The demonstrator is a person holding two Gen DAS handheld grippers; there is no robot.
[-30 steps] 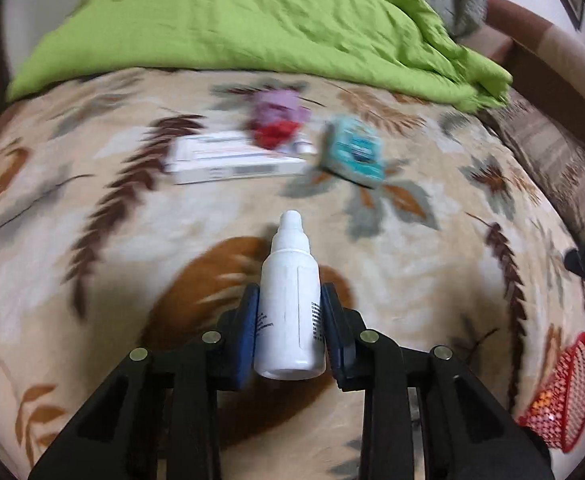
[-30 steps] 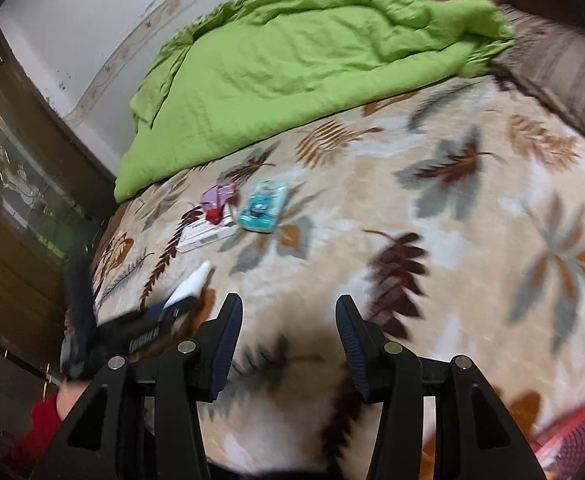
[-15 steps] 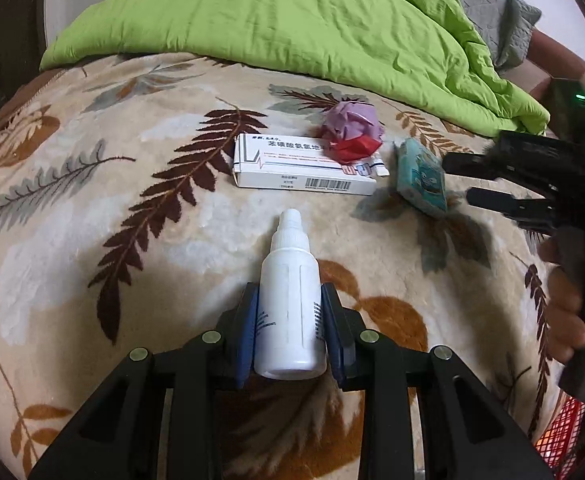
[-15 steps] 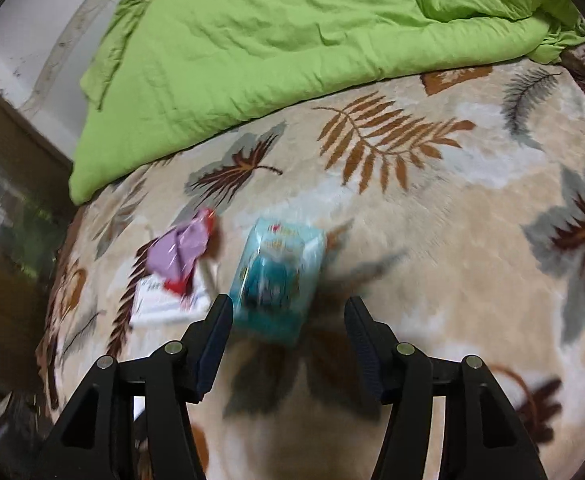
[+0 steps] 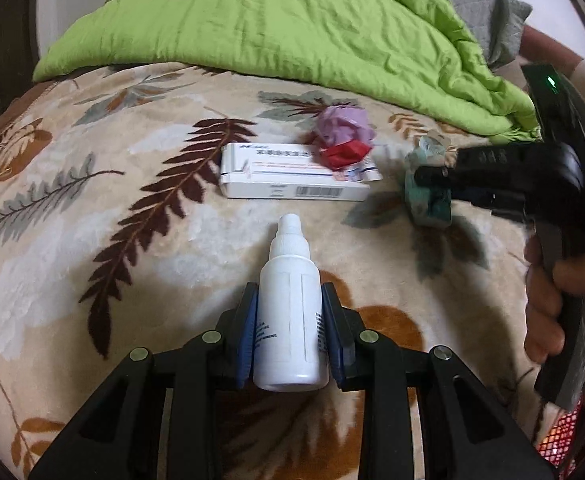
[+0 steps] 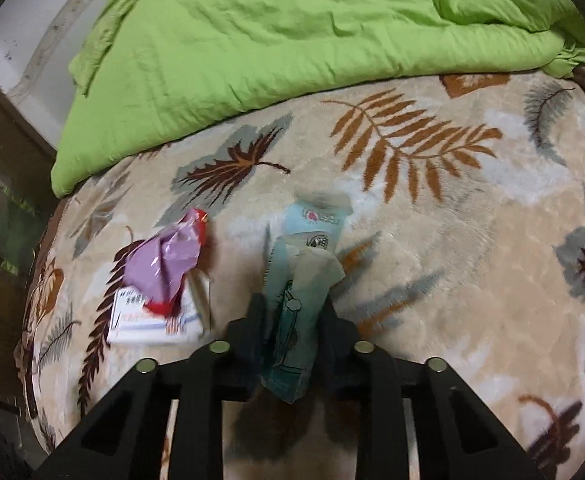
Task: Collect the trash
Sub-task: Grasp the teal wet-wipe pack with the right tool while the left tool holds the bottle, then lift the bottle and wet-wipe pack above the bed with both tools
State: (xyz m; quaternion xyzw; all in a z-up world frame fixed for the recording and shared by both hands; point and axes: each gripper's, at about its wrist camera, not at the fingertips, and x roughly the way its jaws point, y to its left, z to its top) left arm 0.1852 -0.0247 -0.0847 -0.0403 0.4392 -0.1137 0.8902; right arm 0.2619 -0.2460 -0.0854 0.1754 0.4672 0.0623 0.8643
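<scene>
1. Your left gripper (image 5: 290,340) has its fingers clamped tight on the sides of a small white plastic dropper bottle (image 5: 290,312), whose nozzle points away from you over the bed.
2. Your right gripper (image 6: 292,320) has just been closing its fingers, and they now pinch a crumpled teal and light-blue plastic packet (image 6: 300,280) between them; the packet is squeezed narrow and sticks out ahead of the fingers.
3. In the left view, your right hand (image 5: 548,300) grips the black handle at the right edge, with its gripper reaching in to the teal packet.
4. The bed is covered by a beige plush blanket with brown and grey leaf prints (image 6: 452,240).
5. A flat white cardboard medicine box with a barcode (image 5: 292,178) lies on the blanket beyond the bottle, just beside the packet.
6. A crumpled lilac and red plastic wrapper (image 5: 344,138) rests on the box's far end.
7. A rumpled lime-green quilt (image 6: 312,36) is heaped at the far side of the bed.
</scene>
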